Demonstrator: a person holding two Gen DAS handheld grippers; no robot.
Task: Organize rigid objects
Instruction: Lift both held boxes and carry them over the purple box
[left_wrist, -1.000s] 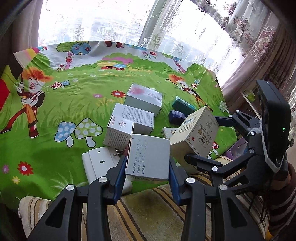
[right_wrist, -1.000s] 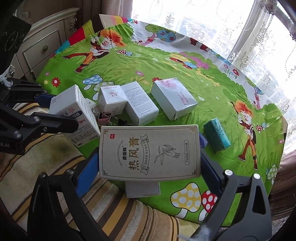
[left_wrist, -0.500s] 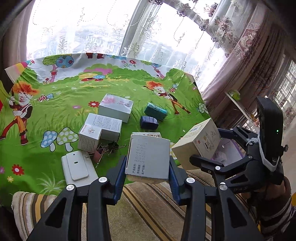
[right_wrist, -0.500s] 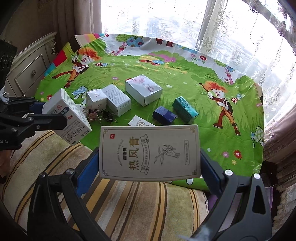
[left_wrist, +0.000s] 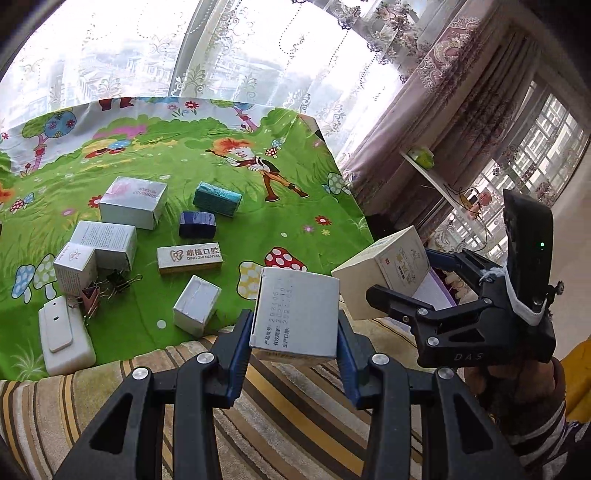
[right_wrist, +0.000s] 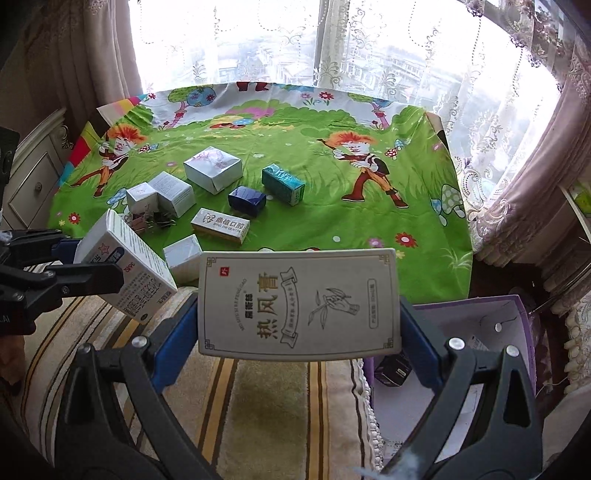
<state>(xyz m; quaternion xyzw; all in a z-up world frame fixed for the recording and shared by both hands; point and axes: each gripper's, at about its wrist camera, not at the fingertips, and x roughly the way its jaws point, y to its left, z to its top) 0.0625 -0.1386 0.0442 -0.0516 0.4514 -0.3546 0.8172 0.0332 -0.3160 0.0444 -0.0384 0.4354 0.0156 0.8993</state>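
My left gripper (left_wrist: 295, 328) is shut on a white medicine box (left_wrist: 295, 314) and holds it in the air above the striped cushion; it also shows in the right wrist view (right_wrist: 127, 269). My right gripper (right_wrist: 299, 325) is shut on a flat beige box with Chinese writing (right_wrist: 299, 302), held above the cushion next to a purple bin (right_wrist: 480, 332); the beige box also shows in the left wrist view (left_wrist: 384, 280). Several small boxes lie on the green cartoon cloth (left_wrist: 258, 206): a teal box (left_wrist: 217, 198), a dark blue box (left_wrist: 197, 224), a dental box (left_wrist: 190, 258).
White boxes (left_wrist: 131, 202), binder clips (left_wrist: 110, 286) and a white plastic part (left_wrist: 62, 339) lie at the cloth's left. A striped cushion (right_wrist: 258, 406) runs along the near edge. The purple bin holds a small dark box (right_wrist: 393, 371). Curtains and windows stand behind.
Both grippers have pulled back and swung right with their boxes, away from the cloth. The purple bin has come into the right wrist view.
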